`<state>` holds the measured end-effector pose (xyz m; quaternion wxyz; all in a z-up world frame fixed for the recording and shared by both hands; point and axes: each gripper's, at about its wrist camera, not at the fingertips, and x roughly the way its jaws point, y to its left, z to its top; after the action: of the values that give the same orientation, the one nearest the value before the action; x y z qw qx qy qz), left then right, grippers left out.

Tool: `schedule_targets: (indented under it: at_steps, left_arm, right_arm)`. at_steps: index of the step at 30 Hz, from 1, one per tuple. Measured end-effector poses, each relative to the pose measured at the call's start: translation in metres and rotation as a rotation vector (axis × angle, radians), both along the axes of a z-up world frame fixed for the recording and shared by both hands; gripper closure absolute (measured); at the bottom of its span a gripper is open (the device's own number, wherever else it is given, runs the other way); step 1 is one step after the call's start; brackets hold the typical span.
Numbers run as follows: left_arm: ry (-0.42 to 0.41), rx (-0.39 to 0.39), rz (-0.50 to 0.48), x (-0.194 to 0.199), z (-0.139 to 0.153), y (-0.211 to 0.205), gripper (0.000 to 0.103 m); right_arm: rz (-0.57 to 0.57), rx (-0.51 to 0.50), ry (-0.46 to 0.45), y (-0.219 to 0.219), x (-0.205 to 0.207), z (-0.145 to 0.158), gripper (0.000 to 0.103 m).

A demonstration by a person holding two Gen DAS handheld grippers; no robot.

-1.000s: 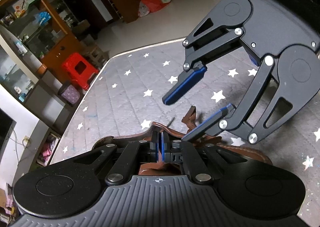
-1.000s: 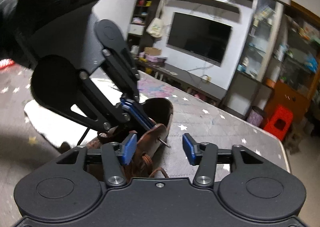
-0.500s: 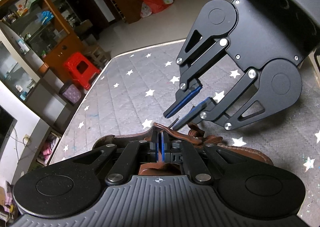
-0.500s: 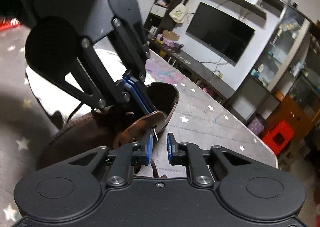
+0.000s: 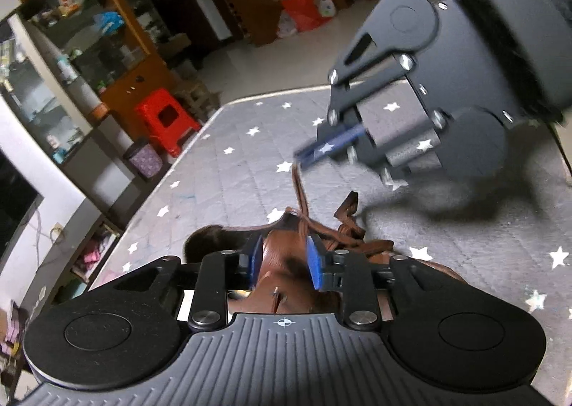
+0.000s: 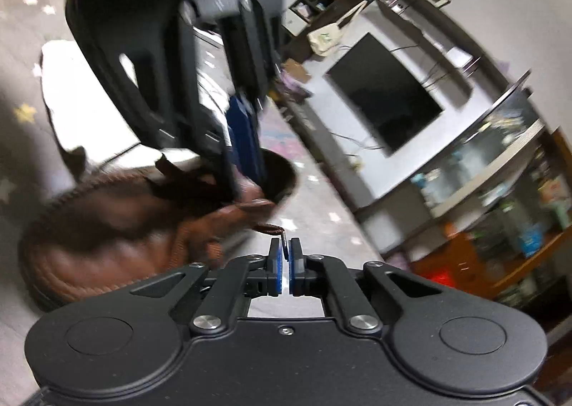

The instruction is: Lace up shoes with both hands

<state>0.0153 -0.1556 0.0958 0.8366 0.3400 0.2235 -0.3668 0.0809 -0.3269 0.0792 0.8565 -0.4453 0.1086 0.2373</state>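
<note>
A brown leather shoe (image 5: pixel 286 263) (image 6: pixel 107 220) lies on the star-patterned quilt. My left gripper (image 5: pixel 284 263) is open, its blue pads (image 5: pixel 255 261) standing either side of the shoe's upper flap. A brown lace (image 5: pixel 299 191) runs taut from the flap up to my right gripper (image 5: pixel 304 157), which is blurred in that view. In the right wrist view my right gripper (image 6: pixel 285 252) is shut on the lace end (image 6: pixel 284 239), just off the shoe's side. The left gripper (image 6: pixel 246 134) hangs over the shoe's opening, blurred.
The grey quilted cover (image 5: pixel 232 170) ends at an edge on the far left side. Beyond it are a red stool (image 5: pixel 166 120) and cabinets. A white sheet (image 6: pixel 71 84) lies behind the shoe. A dark TV (image 6: pixel 386 98) hangs on the wall.
My left gripper, shut on the shoe's flap before, has opened. My right gripper closed on the lace end and drew it up and away from the shoe.
</note>
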Motion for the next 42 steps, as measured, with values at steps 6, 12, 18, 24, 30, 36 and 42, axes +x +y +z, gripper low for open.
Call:
schedule_targets:
  at_steps: [6,12,18,24,30,36,42]
  left_arm:
    - [0.021,-0.041,0.090,-0.020,0.005,0.026,0.071]
    - [0.081,-0.069,0.160,-0.017,-0.004,0.031,0.071]
    - [0.106,-0.094,0.160,-0.016,-0.008,0.025,0.071]
    - [0.093,-0.085,0.144,-0.019,-0.008,0.018,0.071]
    - [0.096,-0.105,0.188,-0.020,-0.009,0.027,0.071]
    - [0.111,-0.110,0.200,-0.020,-0.011,0.029,0.070]
    - [0.111,-0.120,0.206,-0.019,-0.011,0.028,0.070]
  right_arm:
    - [-0.060,0.002,-0.027,-0.011,0.009,0.008,0.098]
    - [-0.085,0.065,0.020,-0.018,0.010,0.010,0.096]
    - [-0.076,0.126,0.097,-0.023,0.004,0.012,0.096]
    - [-0.016,0.173,0.230,-0.016,-0.013,0.002,0.087]
    - [0.026,0.239,0.353,-0.010,-0.022,-0.007,0.084]
    - [0.007,0.335,0.469,-0.013,-0.004,-0.006,0.082]
    - [-0.012,0.326,0.470,-0.022,-0.009,-0.001,0.101]
